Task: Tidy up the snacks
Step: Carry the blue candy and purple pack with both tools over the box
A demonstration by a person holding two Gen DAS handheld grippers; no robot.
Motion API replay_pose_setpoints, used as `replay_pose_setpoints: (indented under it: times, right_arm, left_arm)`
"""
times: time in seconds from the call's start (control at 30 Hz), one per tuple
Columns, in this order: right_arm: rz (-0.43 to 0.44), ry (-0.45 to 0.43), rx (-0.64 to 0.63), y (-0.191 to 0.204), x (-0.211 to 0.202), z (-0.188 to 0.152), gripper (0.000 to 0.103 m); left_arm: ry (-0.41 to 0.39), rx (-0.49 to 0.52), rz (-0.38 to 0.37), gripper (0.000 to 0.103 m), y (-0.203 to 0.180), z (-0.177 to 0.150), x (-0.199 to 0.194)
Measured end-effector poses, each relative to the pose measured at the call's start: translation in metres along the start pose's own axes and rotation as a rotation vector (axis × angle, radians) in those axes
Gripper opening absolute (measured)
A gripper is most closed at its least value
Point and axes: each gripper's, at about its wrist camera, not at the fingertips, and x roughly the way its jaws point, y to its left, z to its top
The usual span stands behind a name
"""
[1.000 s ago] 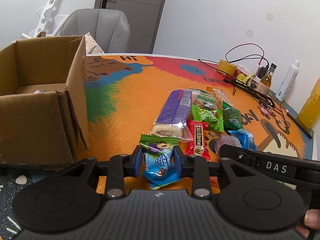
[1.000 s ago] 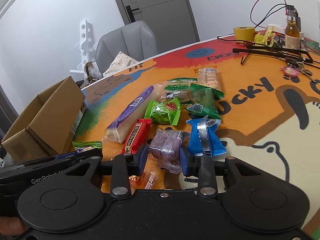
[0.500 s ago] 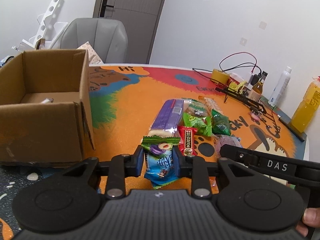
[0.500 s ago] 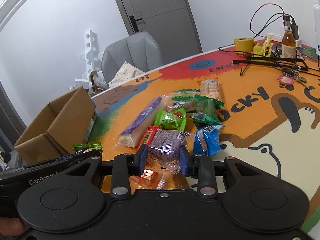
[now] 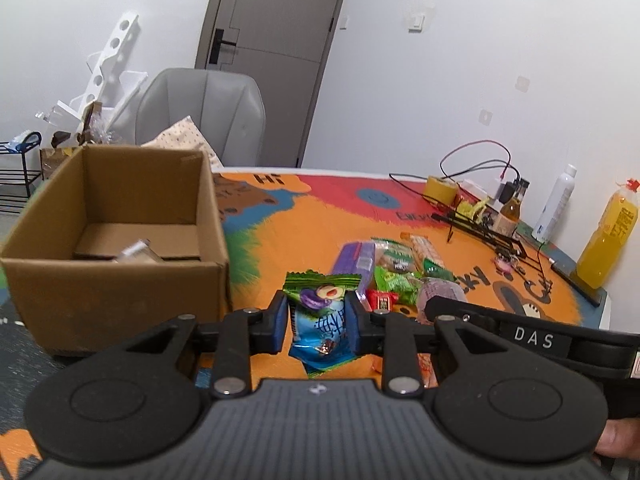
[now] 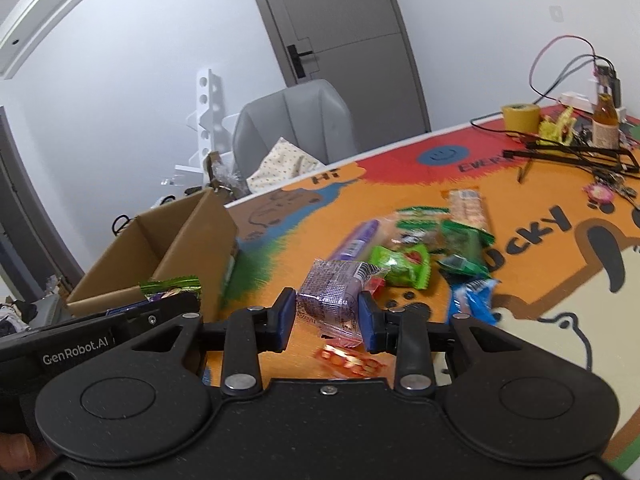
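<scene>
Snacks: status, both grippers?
Left gripper shut on blue-green packet. Right gripper shut on purple packet. Box open, path unobstructed.

looks like a plain room in a home or small office: white walls, grey door (image 5: 276, 60) behind grey padded chair (image 5: 202, 114); cartoon-print table (image 5: 304, 220) before the chair, loose red-black wires (image 5: 476, 160) at its far right.
</scene>
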Motion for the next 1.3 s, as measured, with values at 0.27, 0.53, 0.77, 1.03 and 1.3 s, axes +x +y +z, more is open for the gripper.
replay_pose_setpoints:
  times: [0.27, 0.53, 0.77, 1.03, 1.3]
  right_arm:
    - [0.038, -0.021, -0.029, 0.021, -0.003, 0.010, 0.032]
    - [0.070, -0.030, -0.055, 0.040, -0.002, 0.016, 0.032]
    - [0.101, -0.025, -0.068, 0.055, 0.003, 0.019, 0.032]
    - [0.139, -0.017, -0.079, 0.072, 0.015, 0.025, 0.032]
    - [0.168, -0.012, -0.093, 0.091, 0.031, 0.033, 0.032]
  left_arm:
    - [-0.044, -0.005, 0.023, 0.028, 0.010, 0.012, -0.019]
    - [-0.072, -0.012, 0.050, 0.028, 0.023, 0.021, -0.034]
    - [-0.084, -0.025, 0.077, 0.028, 0.035, 0.026, -0.041]
    - [-0.108, -0.049, 0.118, 0.028, 0.056, 0.035, -0.045]
    - [-0.119, -0.081, 0.158, 0.028, 0.081, 0.043, -0.040]
